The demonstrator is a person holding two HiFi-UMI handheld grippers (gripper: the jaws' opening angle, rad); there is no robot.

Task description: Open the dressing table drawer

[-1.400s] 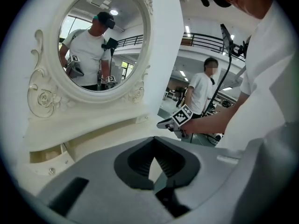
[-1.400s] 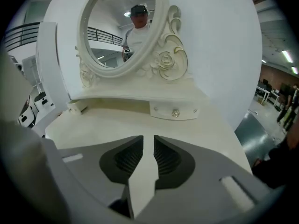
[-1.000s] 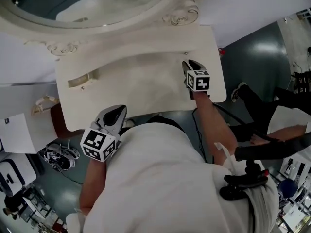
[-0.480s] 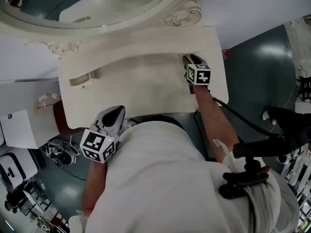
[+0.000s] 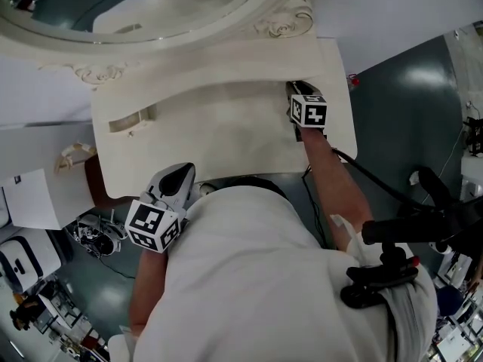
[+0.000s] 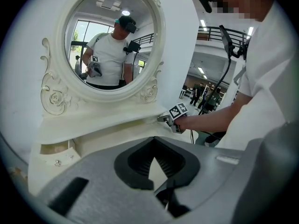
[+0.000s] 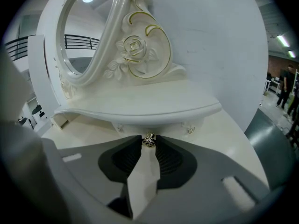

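While in closing tongs (image 7: 149,138), one knob (image 7: 149,140)

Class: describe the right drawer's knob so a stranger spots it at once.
Find the oval mirror, then the shelf beneath its carved rose. Under it, the drawer knob is the metal rosette pinched by the right gripper, whose jaws just closed on it; flanking studs are smaller.

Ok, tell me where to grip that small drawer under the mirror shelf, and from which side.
Pinch the small metal knob that juts from the middle of the drawer front. Come straight in from the front, one jaw on either side of it. The shelf overhangs it, so an approach from above looks blocked.
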